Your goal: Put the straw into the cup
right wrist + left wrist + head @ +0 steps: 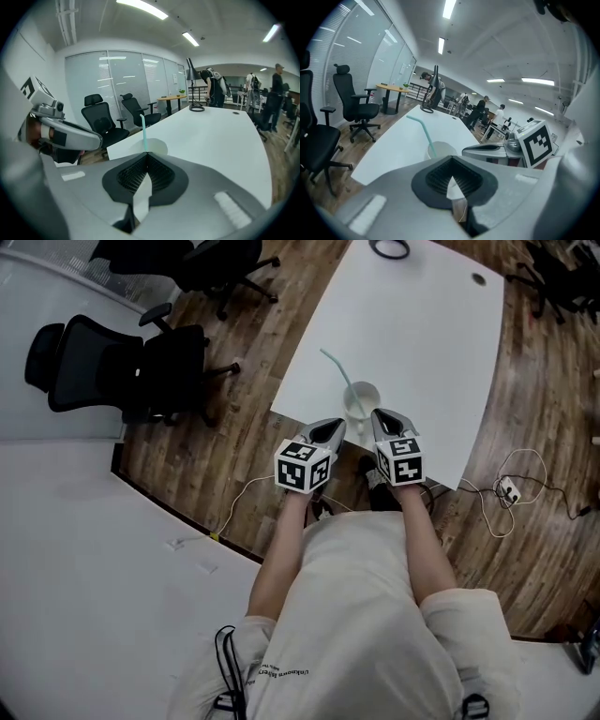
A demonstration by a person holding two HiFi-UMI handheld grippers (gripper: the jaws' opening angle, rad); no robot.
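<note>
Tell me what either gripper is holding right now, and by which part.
Nothing is held. The left gripper and right gripper are both shut and empty; the straw stands in the cup just ahead of them.

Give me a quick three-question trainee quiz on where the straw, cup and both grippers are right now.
1. True or false: the teal straw lies flat on the white table.
2. The clear cup stands: A) at the table's middle; B) near the table edge closest to the person; C) on the floor.
3. Fill in: the left gripper and right gripper are both ____ and hold nothing.
Key: 1 false, it stands in the cup; 2 B; 3 shut.
</note>
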